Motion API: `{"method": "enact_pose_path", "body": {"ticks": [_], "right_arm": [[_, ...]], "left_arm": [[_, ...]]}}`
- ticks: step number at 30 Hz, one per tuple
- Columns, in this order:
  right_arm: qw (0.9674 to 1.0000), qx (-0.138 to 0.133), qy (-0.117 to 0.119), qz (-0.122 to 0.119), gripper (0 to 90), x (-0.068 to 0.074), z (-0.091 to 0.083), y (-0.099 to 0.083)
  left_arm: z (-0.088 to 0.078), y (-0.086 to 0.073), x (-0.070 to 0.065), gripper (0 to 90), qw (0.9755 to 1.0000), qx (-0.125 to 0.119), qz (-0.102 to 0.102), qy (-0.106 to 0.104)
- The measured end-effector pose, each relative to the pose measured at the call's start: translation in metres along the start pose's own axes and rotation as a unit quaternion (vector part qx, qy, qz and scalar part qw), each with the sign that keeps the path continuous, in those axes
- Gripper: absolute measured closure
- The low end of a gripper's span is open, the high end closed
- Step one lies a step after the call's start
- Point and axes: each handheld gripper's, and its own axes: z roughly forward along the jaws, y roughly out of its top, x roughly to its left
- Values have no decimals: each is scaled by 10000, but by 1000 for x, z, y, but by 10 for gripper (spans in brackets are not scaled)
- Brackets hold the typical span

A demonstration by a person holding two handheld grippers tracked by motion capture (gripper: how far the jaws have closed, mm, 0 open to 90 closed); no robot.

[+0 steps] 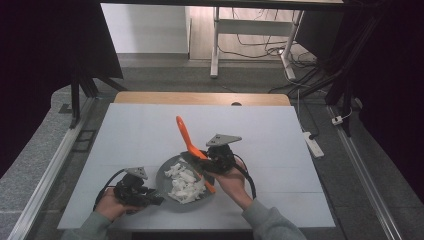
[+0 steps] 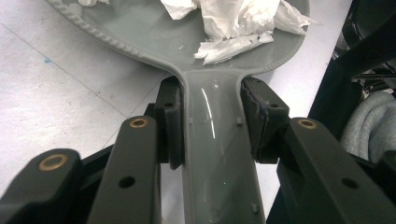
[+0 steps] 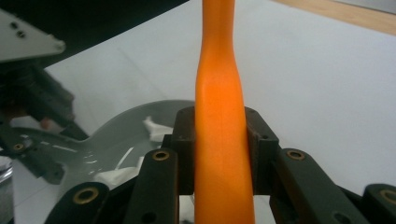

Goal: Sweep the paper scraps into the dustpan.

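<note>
Paper scraps (image 1: pixel 184 182) lie heaped in the grey pan (image 1: pixel 165 176) near the table's (image 1: pixel 125 135) front edge; left gripper (image 1: pixel 150 197) clamps its handle, right gripper (image 1: pixel 204 161) grips the orange spatula (image 1: pixel 186 136). Clearing looks barely begun.

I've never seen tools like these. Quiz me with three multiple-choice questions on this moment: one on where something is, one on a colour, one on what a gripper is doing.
1. Where does the crumpled white paper lie?
A. in the grey pan
B. on the floor
C. on the wooden edge

2. What colour is the spatula?
A. blue
B. orange
C. green

3. What is the left gripper doing?
A. hanging open
B. clamping the paper
C. clamping the pan handle

Answers: 1 A, paper sits inside the rim; 2 B, its handle is bright orange; 3 C, both pads press the handle's sides.
</note>
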Motion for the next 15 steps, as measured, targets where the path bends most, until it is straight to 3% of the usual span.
{"method": "enact_pose_path", "body": {"ticks": [7, 15], "right_arm": [[9996, -16, -272, 16, 704, -17, -4, 0], [9987, 272, -412, 95, 704, -31, 26, -3]], "left_arm": [[0, 0, 0, 615, 10000, -2, -1, -2], [1, 0, 0, 615, 10000, -1, -14, -7]]}}
